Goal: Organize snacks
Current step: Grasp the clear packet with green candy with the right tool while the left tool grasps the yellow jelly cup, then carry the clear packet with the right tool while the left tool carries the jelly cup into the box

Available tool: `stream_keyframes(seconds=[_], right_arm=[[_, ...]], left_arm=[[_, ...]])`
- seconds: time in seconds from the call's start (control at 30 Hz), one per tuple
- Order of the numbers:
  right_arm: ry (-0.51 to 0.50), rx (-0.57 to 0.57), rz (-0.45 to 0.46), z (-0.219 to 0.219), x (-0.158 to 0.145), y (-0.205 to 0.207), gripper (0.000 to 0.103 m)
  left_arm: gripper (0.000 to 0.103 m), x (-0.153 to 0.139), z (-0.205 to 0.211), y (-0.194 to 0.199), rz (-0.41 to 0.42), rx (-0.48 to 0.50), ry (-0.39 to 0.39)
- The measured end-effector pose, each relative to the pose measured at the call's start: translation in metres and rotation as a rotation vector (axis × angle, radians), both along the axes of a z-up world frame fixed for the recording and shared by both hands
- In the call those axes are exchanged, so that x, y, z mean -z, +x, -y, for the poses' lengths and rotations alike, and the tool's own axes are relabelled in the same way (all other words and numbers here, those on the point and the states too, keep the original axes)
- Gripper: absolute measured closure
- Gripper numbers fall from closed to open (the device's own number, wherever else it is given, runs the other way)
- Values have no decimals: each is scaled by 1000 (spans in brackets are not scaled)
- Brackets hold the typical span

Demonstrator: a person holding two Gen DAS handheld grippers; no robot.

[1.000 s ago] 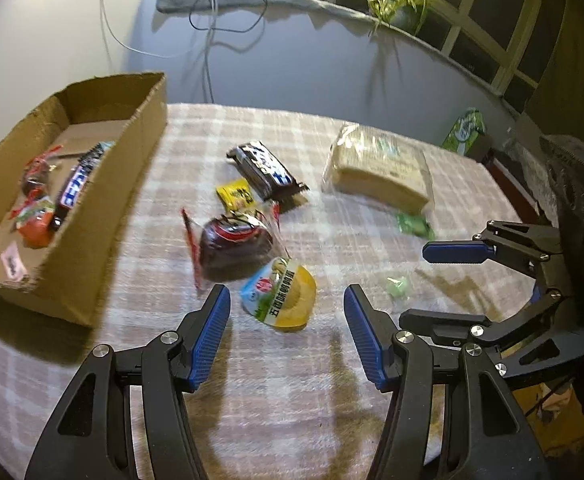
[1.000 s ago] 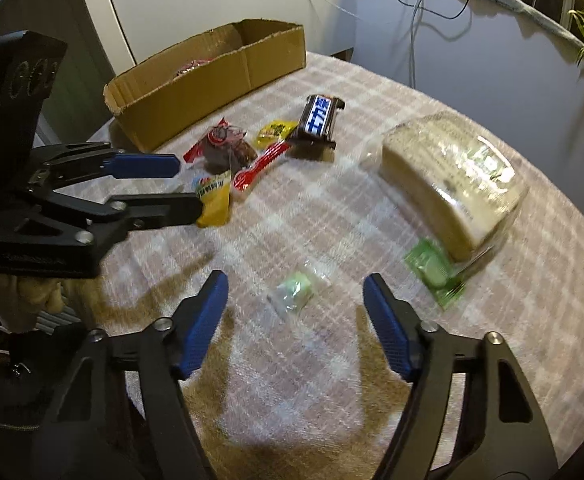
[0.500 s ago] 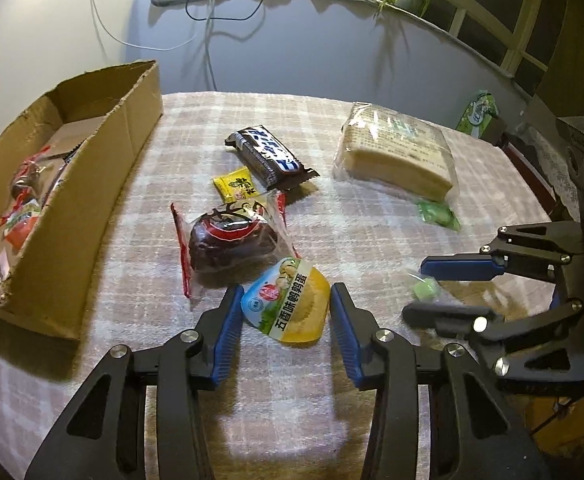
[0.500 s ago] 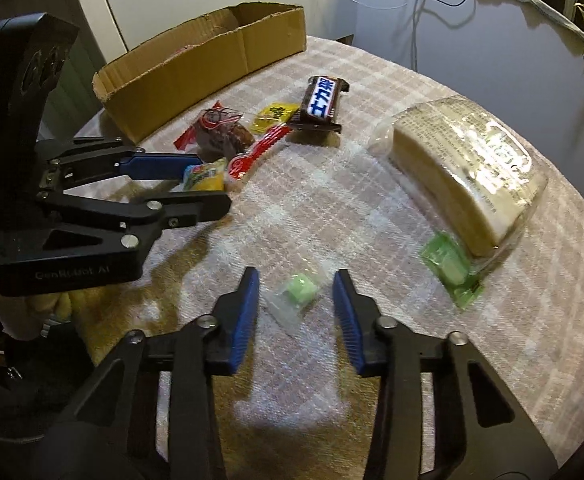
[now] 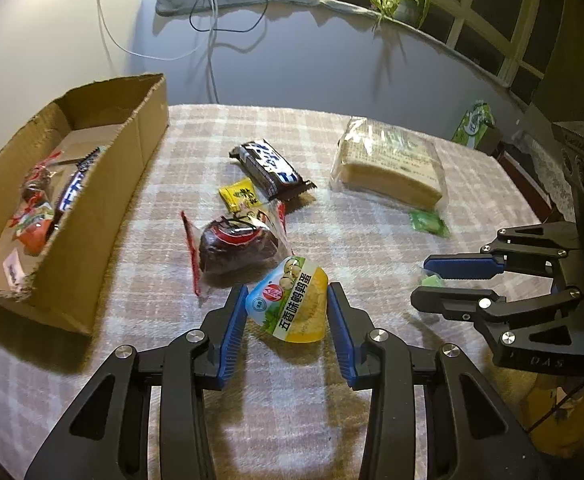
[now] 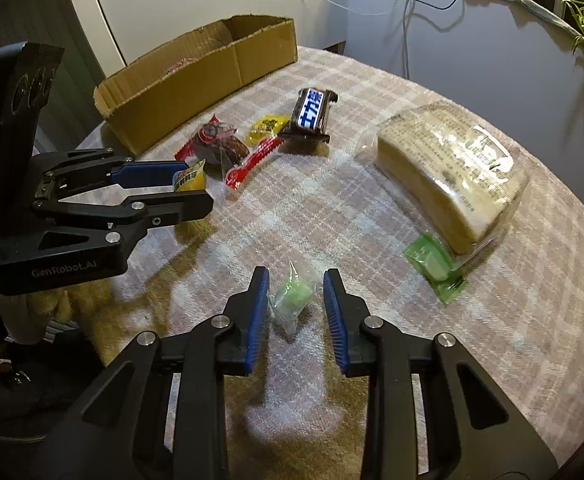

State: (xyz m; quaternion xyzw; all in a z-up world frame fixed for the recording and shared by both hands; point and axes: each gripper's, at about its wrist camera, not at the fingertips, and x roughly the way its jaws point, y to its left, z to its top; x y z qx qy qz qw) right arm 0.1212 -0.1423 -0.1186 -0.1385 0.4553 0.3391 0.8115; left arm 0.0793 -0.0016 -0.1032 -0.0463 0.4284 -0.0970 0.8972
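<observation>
My left gripper (image 5: 287, 312) is closing around a yellow egg snack packet (image 5: 292, 306), its blue pads at the packet's sides; the packet looks slightly lifted. My right gripper (image 6: 295, 300) straddles a small green candy in clear wrap (image 6: 294, 298) on the checked tablecloth, with a small gap on each side. The cardboard box (image 5: 91, 184) at the left holds several snacks. Each gripper shows in the other's view: the right one (image 5: 432, 280), the left one (image 6: 195, 184).
On the cloth lie a dark red-wrapped snack (image 5: 235, 244), a small yellow packet (image 5: 239, 196), a dark chocolate bar (image 5: 271, 168), a large wrapped cake block (image 5: 388, 164) and a flat green packet (image 5: 428, 222). The table edge curves close at the front.
Both grippers moved forward and narrowed from wide open. The left one now brackets the egg packet, the right one the green candy.
</observation>
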Motion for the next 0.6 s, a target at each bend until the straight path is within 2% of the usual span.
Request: stream_keyframes(seconds=[0.27, 0.6], right_arm=[[25, 3, 41, -3, -22, 2, 74], [63, -26, 105, -36, -59, 24, 74]], left_arm=[[65, -21, -14, -9, 48, -24, -25], [65, -42, -58, -12, 100, -100, -26]])
